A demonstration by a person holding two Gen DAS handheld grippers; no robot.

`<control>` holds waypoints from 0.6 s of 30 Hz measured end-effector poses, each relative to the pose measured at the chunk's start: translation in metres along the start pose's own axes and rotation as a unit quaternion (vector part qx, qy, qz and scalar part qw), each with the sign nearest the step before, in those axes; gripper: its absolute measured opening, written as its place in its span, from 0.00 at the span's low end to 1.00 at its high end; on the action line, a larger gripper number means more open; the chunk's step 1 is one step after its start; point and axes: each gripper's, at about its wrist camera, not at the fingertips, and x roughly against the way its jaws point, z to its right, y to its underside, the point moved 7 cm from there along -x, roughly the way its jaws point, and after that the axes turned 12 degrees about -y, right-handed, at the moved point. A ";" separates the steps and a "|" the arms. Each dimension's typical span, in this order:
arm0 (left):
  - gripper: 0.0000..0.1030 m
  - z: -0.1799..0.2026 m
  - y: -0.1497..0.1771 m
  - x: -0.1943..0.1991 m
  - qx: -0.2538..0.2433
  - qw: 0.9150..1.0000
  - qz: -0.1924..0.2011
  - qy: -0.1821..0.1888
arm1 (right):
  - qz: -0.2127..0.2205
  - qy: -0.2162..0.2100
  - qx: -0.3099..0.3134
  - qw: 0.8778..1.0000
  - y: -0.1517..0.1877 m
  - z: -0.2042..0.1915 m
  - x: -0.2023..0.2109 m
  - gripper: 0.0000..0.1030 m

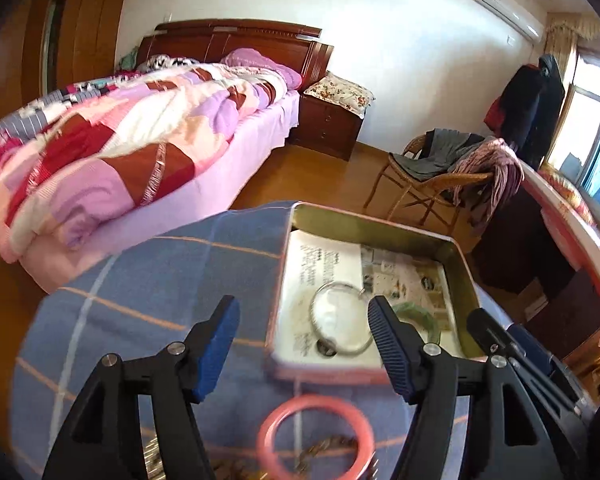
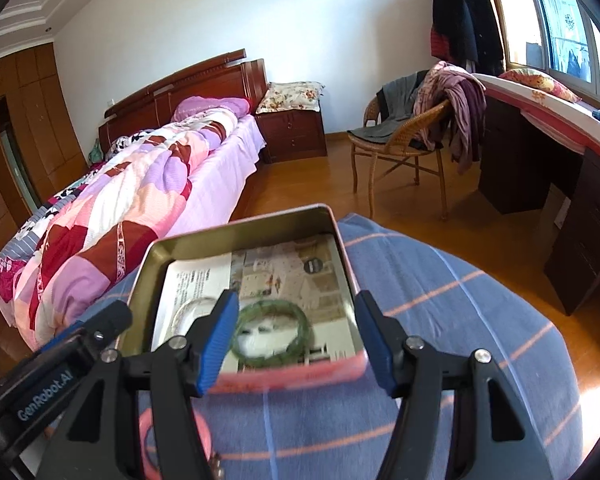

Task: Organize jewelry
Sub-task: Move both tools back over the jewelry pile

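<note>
The metal tin (image 1: 380,224) rests on the blue checked cloth (image 1: 148,280), lined with printed paper (image 2: 284,268). Inside the tin lie a silver bangle (image 1: 342,318) and, beside it, a green bangle (image 2: 274,332). A pink bangle (image 1: 314,438) lies on the cloth just in front of the tin, touching a gold chain (image 1: 328,446). The left gripper (image 1: 302,340) hovers over the tin's near edge, fingers apart and empty. The right gripper (image 2: 296,336) hovers likewise, fingers apart and empty.
</note>
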 end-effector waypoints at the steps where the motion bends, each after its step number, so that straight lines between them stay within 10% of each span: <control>1: 0.65 -0.003 0.003 0.006 -0.007 1.000 0.003 -0.009 | -0.002 0.000 0.001 1.000 0.002 -0.002 0.003 0.62; 18: 0.65 -0.059 0.050 0.066 -0.041 0.999 0.013 -0.031 | 0.005 -0.010 0.048 0.999 0.031 -0.038 0.066 0.64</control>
